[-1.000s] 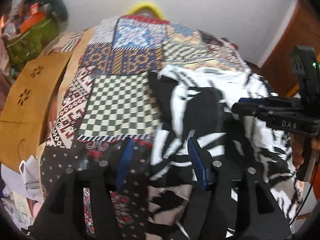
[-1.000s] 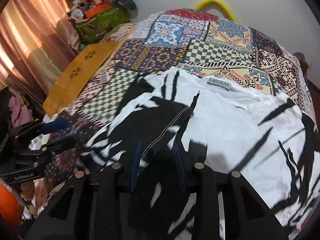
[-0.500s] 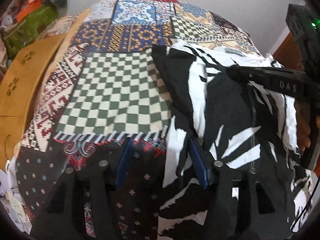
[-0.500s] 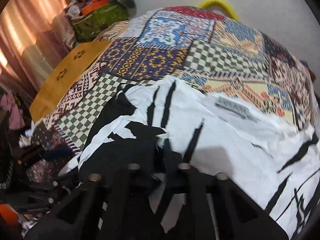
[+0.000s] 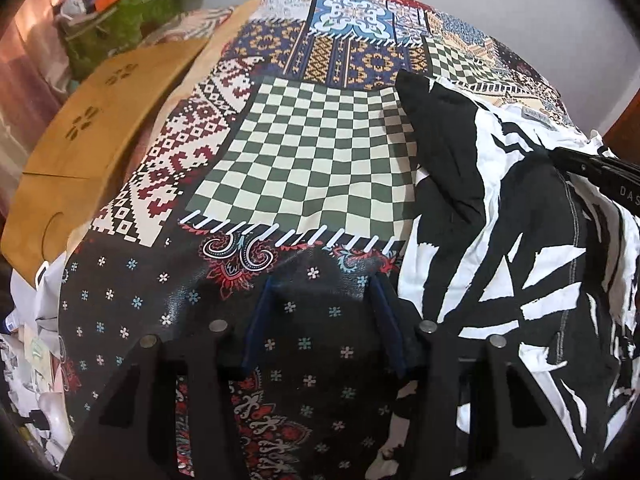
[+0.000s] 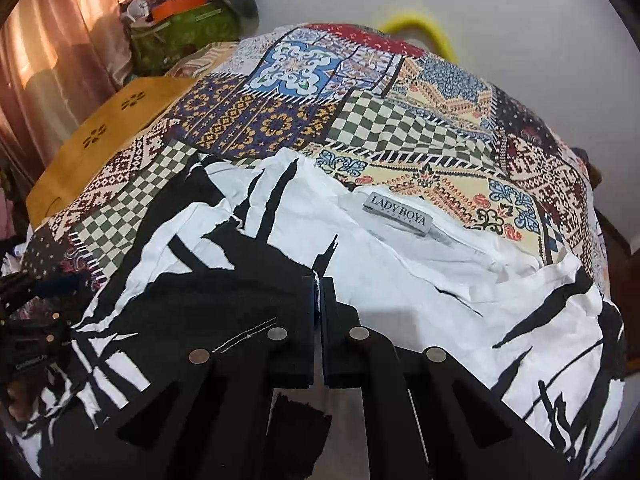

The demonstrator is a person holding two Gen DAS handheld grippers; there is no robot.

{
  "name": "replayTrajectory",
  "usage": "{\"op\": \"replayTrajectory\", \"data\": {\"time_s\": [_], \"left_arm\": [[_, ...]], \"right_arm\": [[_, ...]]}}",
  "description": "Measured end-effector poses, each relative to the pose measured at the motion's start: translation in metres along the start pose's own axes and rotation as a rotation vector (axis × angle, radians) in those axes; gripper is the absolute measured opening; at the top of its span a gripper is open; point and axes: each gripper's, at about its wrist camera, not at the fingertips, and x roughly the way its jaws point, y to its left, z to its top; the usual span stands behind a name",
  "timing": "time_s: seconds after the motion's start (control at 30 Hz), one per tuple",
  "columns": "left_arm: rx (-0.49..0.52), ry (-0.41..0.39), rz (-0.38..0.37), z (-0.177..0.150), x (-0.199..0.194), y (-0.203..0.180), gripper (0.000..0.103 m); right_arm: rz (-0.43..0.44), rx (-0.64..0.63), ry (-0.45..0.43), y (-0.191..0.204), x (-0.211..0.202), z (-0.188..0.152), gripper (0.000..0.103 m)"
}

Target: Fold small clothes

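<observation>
A black-and-white patterned shirt with a grey neck label lies spread on a patchwork bedspread. My right gripper is shut on a fold of the shirt, and a white seam edge shows between its pads. It also reaches in at the right edge of the left wrist view as a black bar, the right gripper. My left gripper hangs low over the dark flowered patch just left of the shirt's edge. Its jaws are closing, with only bedspread between them.
A tan wooden board with flower cut-outs borders the bed's left side. Behind it are a green bag with piled things and a pink curtain. A yellow curved object stands by the white wall. Clutter lies at lower left.
The right gripper's jaws have shut on the shirt fabric. The left gripper has sunk and shifted off the shirt, so bedspread now lies between its fingers instead of cloth.
</observation>
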Motion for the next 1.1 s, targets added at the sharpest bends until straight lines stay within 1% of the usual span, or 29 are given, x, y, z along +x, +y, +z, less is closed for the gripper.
{"op": "replayTrajectory", "data": {"time_s": [0.03,0.07,0.13,0.17,0.2,0.23,0.27,0.3,0.37,0.43,0.53,0.57,0.6,0.63,0.67,0.77,0.87,0.97,1.1], "left_arm": [[0.006,0.006,0.000,0.001,-0.001,0.000,0.051],[0.016,0.009,-0.003,0.002,-0.004,-0.001,0.051],[0.047,-0.015,-0.019,0.005,-0.017,-0.007,0.051],[0.058,-0.031,-0.024,0.006,-0.024,-0.010,0.051],[0.067,-0.044,-0.032,0.008,-0.029,-0.014,0.051],[0.081,-0.056,-0.047,0.009,-0.034,-0.018,0.051],[0.097,-0.068,-0.064,0.010,-0.040,-0.023,0.052],[0.106,-0.074,-0.073,0.012,-0.043,-0.027,0.053],[0.121,-0.076,-0.095,0.012,-0.043,-0.035,0.062],[0.131,-0.049,-0.107,0.011,-0.036,-0.041,0.063],[0.140,0.015,-0.082,0.005,-0.015,-0.042,0.063],[0.132,0.035,-0.085,0.002,-0.009,-0.039,0.067],[0.121,0.040,-0.091,0.000,-0.008,-0.036,0.070],[0.104,0.042,-0.093,-0.002,-0.007,-0.031,0.077],[0.096,0.042,-0.093,-0.004,-0.008,-0.028,0.079],[0.084,0.055,-0.080,-0.009,-0.011,-0.017,0.079],[0.081,0.063,-0.059,-0.015,-0.022,-0.012,0.079],[0.090,0.040,-0.034,-0.021,-0.042,-0.009,0.078],[0.092,-0.007,-0.024,-0.022,-0.071,-0.013,0.079]], "right_arm": [[0.001,0.004,-0.009,0.000,-0.005,0.002,0.003],[0.002,0.008,-0.025,-0.001,-0.011,0.003,0.006],[-0.006,0.010,-0.049,0.001,-0.023,0.004,0.014],[0.001,0.007,-0.064,0.003,-0.029,0.004,0.022],[0.022,-0.001,-0.083,0.006,-0.037,0.004,0.028],[0.035,-0.009,-0.095,0.010,-0.041,0.002,0.031],[0.045,-0.023,-0.106,0.015,-0.046,0.000,0.035],[0.059,-0.038,-0.112,0.021,-0.048,-0.002,0.040],[0.100,-0.065,-0.096,0.031,-0.046,-0.007,0.044],[0.126,-0.092,-0.058,0.041,-0.035,-0.012,0.044],[0.106,-0.132,0.027,0.053,-0.011,-0.026,0.044],[0.089,-0.142,0.032,0.054,-0.006,-0.030,0.044],[0.080,-0.149,0.010,0.053,-0.008,-0.035,0.045],[0.075,-0.147,-0.002,0.052,-0.011,-0.039,0.046],[0.081,-0.130,-0.008,0.050,-0.016,-0.043,0.048],[0.118,-0.089,-0.006,0.043,-0.030,-0.053,0.050],[0.093,-0.087,0.003,0.040,-0.040,-0.063,0.050],[0.073,-0.081,0.006,0.035,-0.059,-0.075,0.050],[0.060,-0.065,-0.028,0.023,-0.088,-0.092,0.050]]}}
